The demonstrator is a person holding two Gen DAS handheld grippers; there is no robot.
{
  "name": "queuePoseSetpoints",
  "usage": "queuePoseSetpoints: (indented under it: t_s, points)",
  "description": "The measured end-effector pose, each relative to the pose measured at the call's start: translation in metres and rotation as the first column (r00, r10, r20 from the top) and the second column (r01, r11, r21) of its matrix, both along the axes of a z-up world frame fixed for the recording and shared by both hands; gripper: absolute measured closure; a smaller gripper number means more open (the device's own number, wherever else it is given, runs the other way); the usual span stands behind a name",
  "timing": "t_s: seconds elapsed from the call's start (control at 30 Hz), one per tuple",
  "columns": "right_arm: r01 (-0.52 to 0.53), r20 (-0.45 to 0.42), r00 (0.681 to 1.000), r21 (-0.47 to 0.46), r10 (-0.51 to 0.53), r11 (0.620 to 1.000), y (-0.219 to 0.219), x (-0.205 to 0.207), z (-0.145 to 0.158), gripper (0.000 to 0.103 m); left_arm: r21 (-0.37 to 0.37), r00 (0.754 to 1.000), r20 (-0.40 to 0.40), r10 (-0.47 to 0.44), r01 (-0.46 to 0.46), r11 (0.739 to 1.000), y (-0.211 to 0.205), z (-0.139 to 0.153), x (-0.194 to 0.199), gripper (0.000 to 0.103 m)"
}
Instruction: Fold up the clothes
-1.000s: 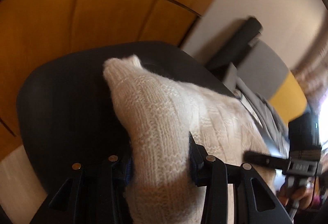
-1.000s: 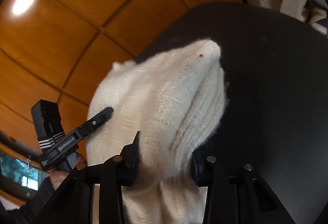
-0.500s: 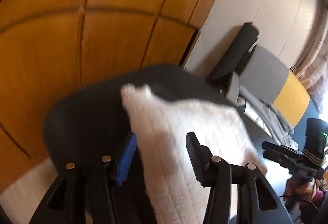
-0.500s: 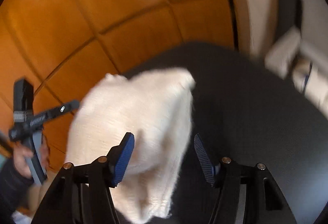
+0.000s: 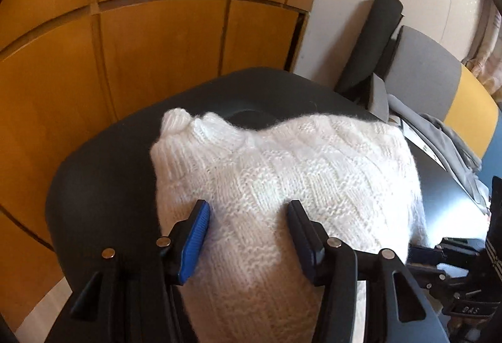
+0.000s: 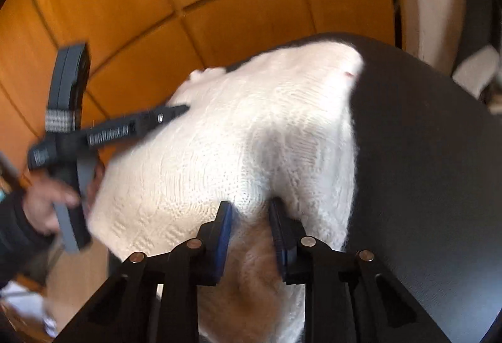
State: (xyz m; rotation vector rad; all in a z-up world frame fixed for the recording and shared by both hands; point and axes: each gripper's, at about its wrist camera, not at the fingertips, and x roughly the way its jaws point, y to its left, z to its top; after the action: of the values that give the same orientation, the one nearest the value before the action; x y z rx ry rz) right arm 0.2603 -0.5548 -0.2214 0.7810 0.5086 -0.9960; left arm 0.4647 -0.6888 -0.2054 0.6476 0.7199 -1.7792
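Right tongs (image 6: 249, 214) have just been closing and pinch a ridge of the white sweater (image 5: 282, 173); left tongs (image 5: 248, 217), just opening, stand spread over it on the dark surface (image 5: 94, 186). Lifting one-handed could drag the fold crooked.

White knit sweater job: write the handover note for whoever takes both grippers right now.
Left gripper: open, has just been opening; the white knit sweater lies between its fingers, unclamped.
Right gripper: has just closed, pinching a ridge of the sweater near its close edge.
Sweater: bunched in a thick mound on the black table, ribbed edge at the far left.
Done: roughly gathered.
Left: flatten and square the fold; probably regrip with the left first.
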Motion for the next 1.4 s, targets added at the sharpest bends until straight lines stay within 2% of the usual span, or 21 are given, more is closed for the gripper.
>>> queuePoseSetpoints:
  t_s: [0.1, 0.17, 0.3, 0.33, 0.37, 0.43, 0.5, 0.53, 0.57, 0.67, 0.73, 0.9, 1.17, 1.4]
  points:
    - [0.021, -0.041, 0.999, -0.010, -0.021, 1.000, 0.002, 0.008, 0.008, 0.078, -0.005, 0.999, 0.006, 0.045, -0.045, 0.999, 0.001, 0.011, -0.002, 0.049]
    - [0.052, -0.067, 0.996, -0.019, -0.053, 0.998, 0.007, 0.012, 0.019, 0.078, -0.021, 0.993, 0.025, 0.115, -0.115, 0.993, 0.014, 0.029, 0.005, 0.049]
    - [0.140, -0.119, 0.981, -0.094, -0.151, 0.986, 0.040, 0.023, 0.062, 0.071, -0.098, 0.959, 0.054, 0.279, -0.273, 0.957, 0.067, 0.067, 0.018, 0.049]
    - [0.164, -0.131, 0.975, -0.115, -0.179, 0.980, 0.046, 0.026, 0.073, 0.057, -0.112, 0.950, 0.069, 0.306, -0.297, 0.948, 0.080, 0.074, 0.019, 0.049]
    - [0.189, -0.141, 0.968, -0.132, -0.207, 0.973, 0.053, 0.030, 0.081, 0.036, -0.126, 0.940, 0.084, 0.332, -0.320, 0.939, 0.093, 0.081, 0.020, 0.049]
    - [0.237, -0.160, 0.951, -0.166, -0.264, 0.957, 0.065, 0.037, 0.099, 0.024, -0.136, 0.914, 0.151, 0.376, -0.357, 0.924, 0.116, 0.092, 0.022, 0.049]
    - [0.284, -0.176, 0.931, -0.201, -0.320, 0.938, 0.078, 0.044, 0.117, 0.019, -0.134, 0.904, 0.195, 0.379, -0.359, 0.924, 0.140, 0.103, 0.023, 0.049]
    - [0.301, -0.195, 0.920, -0.210, -0.341, 0.930, 0.082, 0.050, 0.122, 0.011, -0.132, 0.900, 0.215, 0.378, -0.357, 0.925, 0.152, 0.109, 0.023, 0.049]
    - [0.308, -0.216, 0.911, -0.211, -0.352, 0.928, 0.085, 0.056, 0.124, 0.009, -0.140, 0.899, 0.214, 0.382, -0.359, 0.923, 0.162, 0.115, 0.024, 0.049]
    - [0.315, -0.255, 0.895, -0.218, -0.366, 0.924, 0.094, 0.072, 0.130, 0.006, -0.179, 0.896, 0.205, 0.394, -0.362, 0.915, 0.193, 0.131, 0.027, 0.051]
    - [0.293, -0.268, 0.898, -0.230, -0.350, 0.928, 0.098, 0.082, 0.130, 0.002, -0.224, 0.893, 0.209, 0.398, -0.353, 0.909, 0.210, 0.139, 0.027, 0.051]
    - [0.224, -0.284, 0.911, -0.266, -0.298, 0.938, 0.111, 0.101, 0.131, 0.002, -0.255, 0.923, 0.172, 0.345, -0.297, 0.920, 0.236, 0.151, 0.022, 0.051]
    - [0.178, -0.297, 0.920, -0.266, -0.256, 0.947, 0.137, 0.103, 0.137, 0.001, -0.198, 0.937, 0.104, 0.333, -0.309, 0.930, 0.252, 0.157, 0.022, 0.051]
    - [0.157, -0.294, 0.927, -0.256, -0.232, 0.954, 0.132, 0.111, 0.134, 0.001, -0.182, 0.932, 0.120, 0.342, -0.318, 0.931, 0.251, 0.153, 0.022, 0.051]
